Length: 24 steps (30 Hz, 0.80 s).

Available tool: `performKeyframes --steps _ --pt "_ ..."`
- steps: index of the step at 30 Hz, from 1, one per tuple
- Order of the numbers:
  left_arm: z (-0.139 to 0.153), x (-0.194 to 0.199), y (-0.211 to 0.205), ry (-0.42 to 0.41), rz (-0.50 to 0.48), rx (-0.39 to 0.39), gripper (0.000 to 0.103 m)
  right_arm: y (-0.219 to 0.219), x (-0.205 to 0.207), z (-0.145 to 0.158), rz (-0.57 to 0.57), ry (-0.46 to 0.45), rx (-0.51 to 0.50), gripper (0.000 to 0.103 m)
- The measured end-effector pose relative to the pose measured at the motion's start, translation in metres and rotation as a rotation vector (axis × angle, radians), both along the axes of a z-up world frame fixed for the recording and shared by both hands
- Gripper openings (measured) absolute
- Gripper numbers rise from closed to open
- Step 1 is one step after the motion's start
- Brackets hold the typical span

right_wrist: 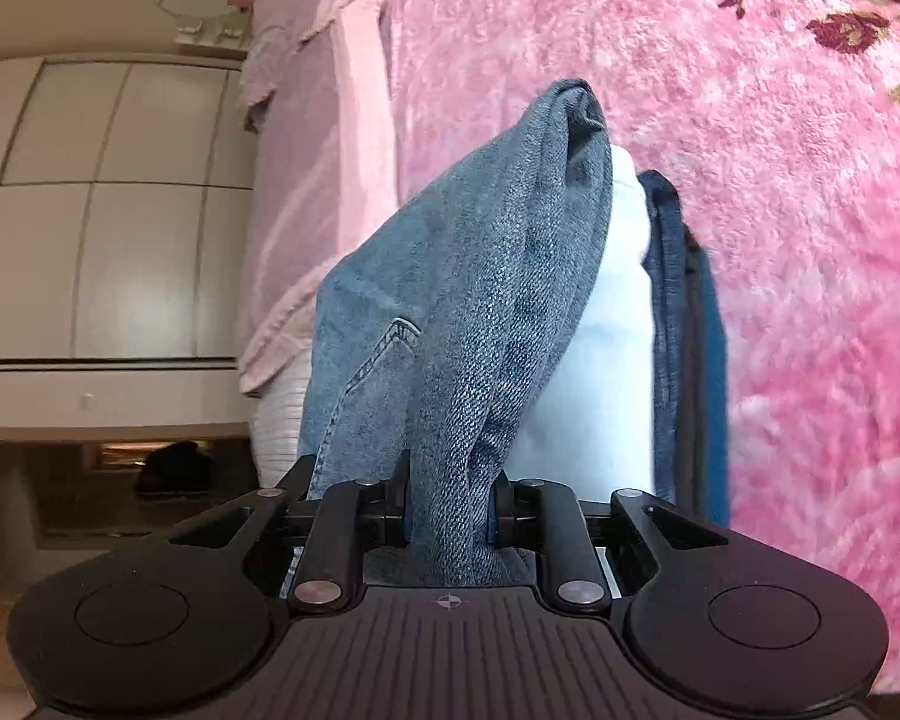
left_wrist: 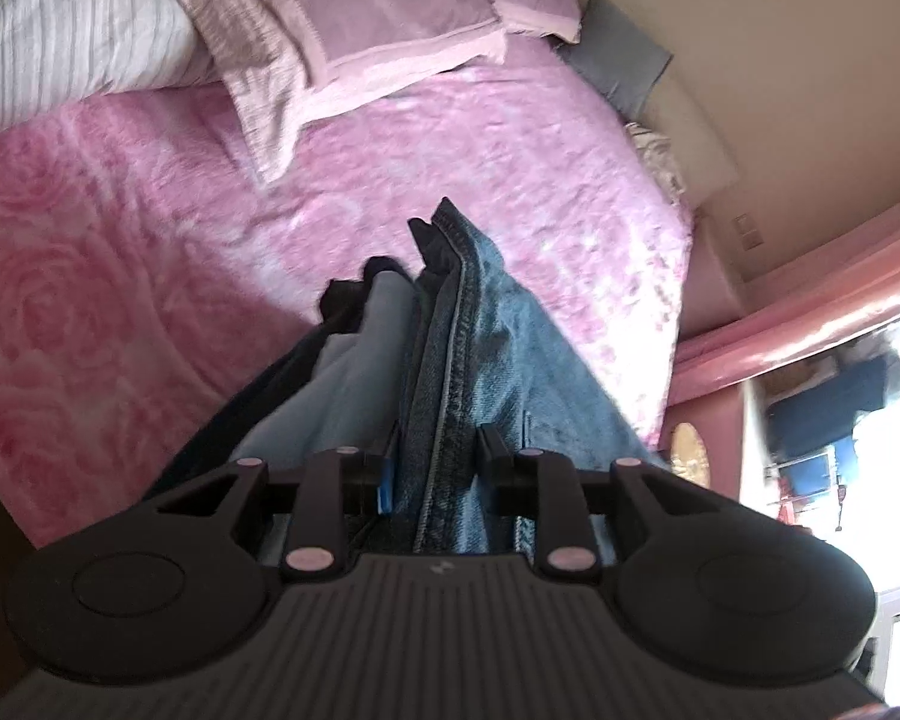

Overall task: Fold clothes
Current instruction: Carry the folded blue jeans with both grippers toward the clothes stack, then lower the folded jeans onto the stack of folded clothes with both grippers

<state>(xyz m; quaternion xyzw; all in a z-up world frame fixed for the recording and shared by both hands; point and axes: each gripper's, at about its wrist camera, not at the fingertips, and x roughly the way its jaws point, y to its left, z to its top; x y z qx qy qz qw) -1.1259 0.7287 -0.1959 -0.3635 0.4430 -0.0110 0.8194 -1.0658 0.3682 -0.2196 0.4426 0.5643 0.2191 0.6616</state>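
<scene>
Nearest in the left wrist view, the left tongs [left_wrist: 437,468] are clamped on a thick seam of the blue jeans [left_wrist: 474,324], the denim bunched between the pads and running away from the camera over the bed. Beside the denim hang paler and darker layers (whether lining, a second leg or another garment I cannot tell). In the right wrist view the right tongs [right_wrist: 450,498] likewise grip a gathered fold of the jeans [right_wrist: 480,252], with a pale blue panel and a dark navy edge just beside it.

Both hands hold the garment above the pink rose-patterned blanket [left_wrist: 120,252], so the step in hand looks like carrying or laying the jeans down onto the bed for a fold. Whether any cloth already touches the blanket is hidden by the denim itself.

Farther off lie the pillows [left_wrist: 354,18] at the head of the bed, and beyond the bed's edge, white cupboard doors [right_wrist: 114,204].

The next move, I judge, calls for lowering both ends evenly, keeping the seam taut so the legs land flat and aligned, then letting go only once the cloth rests on the blanket.
</scene>
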Motion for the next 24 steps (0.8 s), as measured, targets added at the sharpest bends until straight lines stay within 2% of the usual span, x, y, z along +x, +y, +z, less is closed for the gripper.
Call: performKeyframes --steps 5,9,12,16,18,23,24 --pt "-0.004 -0.008 0.004 -0.018 0.027 0.001 0.023 0.004 0.008 -0.008 0.080 -0.043 -0.011 0.032" --pt "0.011 -0.017 0.005 -0.043 0.062 0.023 0.018 0.005 0.011 0.006 0.146 -0.046 -0.043 0.042" --pt "0.028 -0.028 0.004 -0.074 0.096 0.019 0.018 0.005 0.013 0.028 0.218 -0.090 -0.110 0.045" --pt "0.045 -0.042 -0.006 -0.070 0.090 0.042 0.020 -0.005 0.007 0.045 0.272 -0.107 -0.164 0.046" --pt "0.047 -0.049 -0.012 -0.038 0.082 0.060 0.025 -0.012 0.000 0.051 0.286 -0.118 -0.162 0.046" --pt "0.057 -0.073 -0.021 -0.025 0.118 0.114 0.024 -0.014 -0.018 0.053 0.310 -0.132 -0.141 0.044" --pt "0.060 -0.077 -0.022 -0.027 0.125 0.124 0.024 -0.012 -0.021 0.053 0.318 -0.151 -0.147 0.031"
